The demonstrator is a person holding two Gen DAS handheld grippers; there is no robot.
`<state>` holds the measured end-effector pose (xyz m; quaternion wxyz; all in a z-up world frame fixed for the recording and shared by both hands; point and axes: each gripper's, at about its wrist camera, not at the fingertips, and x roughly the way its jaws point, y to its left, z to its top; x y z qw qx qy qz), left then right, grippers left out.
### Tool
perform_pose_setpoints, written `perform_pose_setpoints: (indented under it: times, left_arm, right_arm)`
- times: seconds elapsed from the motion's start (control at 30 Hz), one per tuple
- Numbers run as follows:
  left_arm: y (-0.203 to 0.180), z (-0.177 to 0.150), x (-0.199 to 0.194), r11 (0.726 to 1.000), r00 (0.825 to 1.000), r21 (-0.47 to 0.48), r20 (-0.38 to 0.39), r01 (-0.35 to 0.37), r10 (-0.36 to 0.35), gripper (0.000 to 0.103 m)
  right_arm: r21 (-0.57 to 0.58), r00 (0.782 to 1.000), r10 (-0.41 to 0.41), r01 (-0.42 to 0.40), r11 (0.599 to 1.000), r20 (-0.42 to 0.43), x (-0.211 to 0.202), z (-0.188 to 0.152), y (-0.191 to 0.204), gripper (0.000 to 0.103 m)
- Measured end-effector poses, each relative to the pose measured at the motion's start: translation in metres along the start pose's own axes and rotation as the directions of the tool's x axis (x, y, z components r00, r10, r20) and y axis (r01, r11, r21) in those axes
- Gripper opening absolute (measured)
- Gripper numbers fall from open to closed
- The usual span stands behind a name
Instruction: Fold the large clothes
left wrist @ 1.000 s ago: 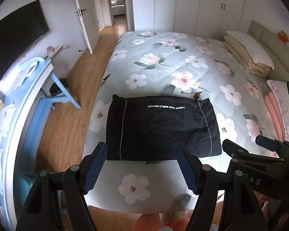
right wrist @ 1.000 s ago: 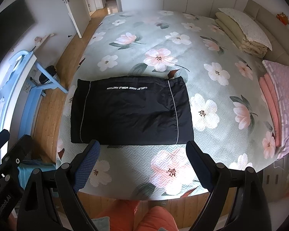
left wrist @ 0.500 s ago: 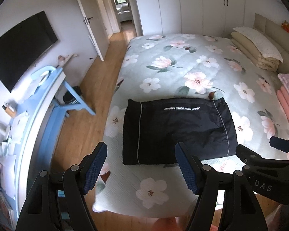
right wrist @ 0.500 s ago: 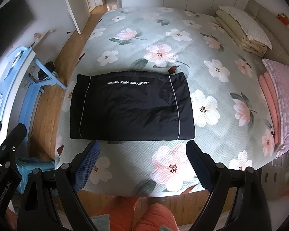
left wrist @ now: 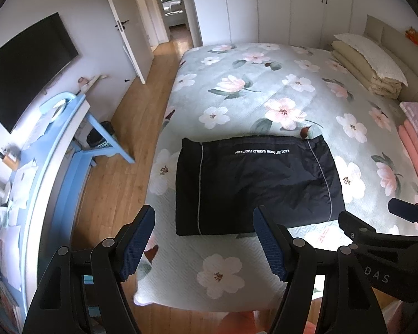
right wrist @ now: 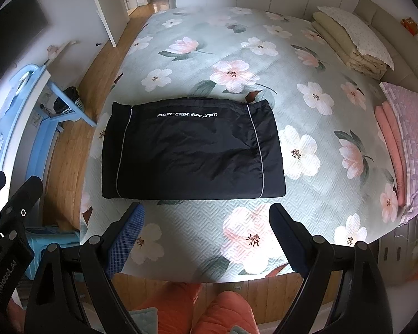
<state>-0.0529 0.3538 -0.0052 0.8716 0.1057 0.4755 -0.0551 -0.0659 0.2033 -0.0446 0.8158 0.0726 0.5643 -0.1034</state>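
Black folded garment (left wrist: 256,185), a slick rectangular bundle with thin pale piping and a line of white lettering, lies flat on the pale green floral quilted bedspread (left wrist: 264,89) near the foot of the bed, and in the left wrist view it sits ahead of the left gripper (left wrist: 203,243) and a little to its right, apart from the fingertips. That gripper's blue-padded jaws stand wide apart with nothing between them. The garment's long axis runs side to side across the view, its near edge roughly square to the line of the fingers. At the lower right of this view the black frame of the other tool shows. In the right wrist view the same garment (right wrist: 192,150) lies ahead of the right gripper (right wrist: 206,239) and slightly to its left, again clear of the pads, with a strip of bedspread (right wrist: 306,55) between. The right gripper is likewise spread and empty. Judging by both views, the bundle lies between the two tools, neither plainly nearer, so a further fold would likely take each near corner with its own side's gripper. Folded pink bedding (right wrist: 390,139) lies well off to the right.
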Motion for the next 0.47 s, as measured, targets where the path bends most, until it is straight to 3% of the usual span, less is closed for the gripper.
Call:
perform_pose_setpoints:
  times: [0.47]
  left_arm:
    - [0.003,0.013,0.015,0.998,0.999,0.050,0.008,0.036,-0.037,0.075]
  right_arm:
    - [0.030,1.000,-0.012,0.013,0.999,-0.019,0.013,0.010,-0.003,0.091]
